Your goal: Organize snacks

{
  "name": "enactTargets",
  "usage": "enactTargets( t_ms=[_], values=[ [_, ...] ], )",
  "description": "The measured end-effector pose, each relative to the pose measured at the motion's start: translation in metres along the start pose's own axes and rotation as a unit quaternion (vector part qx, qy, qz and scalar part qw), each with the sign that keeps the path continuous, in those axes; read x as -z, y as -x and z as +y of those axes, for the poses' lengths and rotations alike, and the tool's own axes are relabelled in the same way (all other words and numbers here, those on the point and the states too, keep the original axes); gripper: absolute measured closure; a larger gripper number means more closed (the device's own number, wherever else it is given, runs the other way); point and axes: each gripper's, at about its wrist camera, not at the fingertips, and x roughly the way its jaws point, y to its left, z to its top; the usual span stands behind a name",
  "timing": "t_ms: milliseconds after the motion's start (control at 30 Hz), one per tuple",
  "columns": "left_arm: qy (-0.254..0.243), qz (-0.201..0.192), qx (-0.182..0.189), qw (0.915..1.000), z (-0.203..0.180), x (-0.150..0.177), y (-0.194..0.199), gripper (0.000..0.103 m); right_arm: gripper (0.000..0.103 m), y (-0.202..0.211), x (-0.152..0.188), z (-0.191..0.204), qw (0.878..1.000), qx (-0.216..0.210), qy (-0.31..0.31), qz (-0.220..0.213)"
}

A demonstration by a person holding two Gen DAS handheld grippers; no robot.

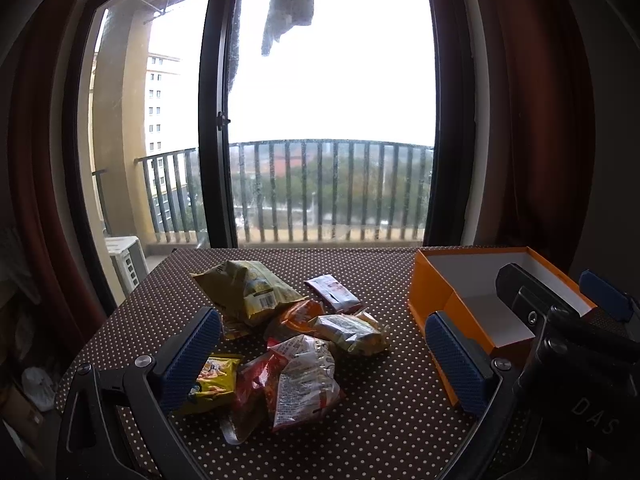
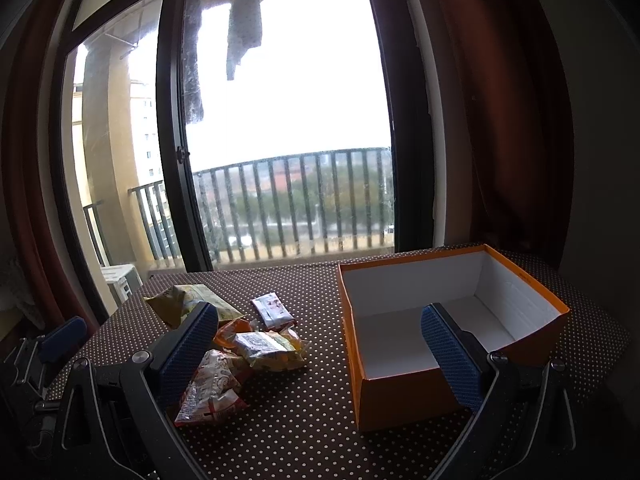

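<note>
- Snacks point(image 1: 288, 340) lie in a loose heap on the dotted counter point(image 1: 380, 432), left of an orange box point(image 1: 436, 300).
- At the back of the heap sits a green-yellow bag point(image 1: 248, 292); just beside it to the right, a small dark-red packet point(image 1: 332, 294) lies on its own.
- An orange packet point(image 1: 296, 316) and a clear-wrapped pack point(image 1: 348, 332) touch in the middle; a crinkled red-and-white bag point(image 1: 304, 384) lies nearest me, with a yellow packet point(image 1: 214, 380) at its left.
- My left hand-held gripper point(image 1: 320, 364) is held low over the near edge of the heap, level and pointing toward the window, its blue pads spread wide with nothing between them; the left pad covers part of the yellow packet in my view.
- My right hand-held gripper point(image 2: 320, 358) is also wide open and carries nothing, held level beside the left one, aimed at the gap between the heap and the box point(image 2: 400, 392).
- From the right wrist view, the box stands open at the top, white inside, and holds no snack that I can see.
- My right pad overlaps the box's near wall in that view.
</note>
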Motion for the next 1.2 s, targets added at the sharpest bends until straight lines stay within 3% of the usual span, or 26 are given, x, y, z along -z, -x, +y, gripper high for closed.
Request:
enactTargets(
  t_ms=[1200],
  values=[
    [0.003, -0.003, 0.000, 1.0000, -0.0021, 0.0000, 0.0002, 0.001, 0.001, 0.0022, -0.0009, 0.0013, 1.000, 0.002, -0.003, 0.001]
  ],
)
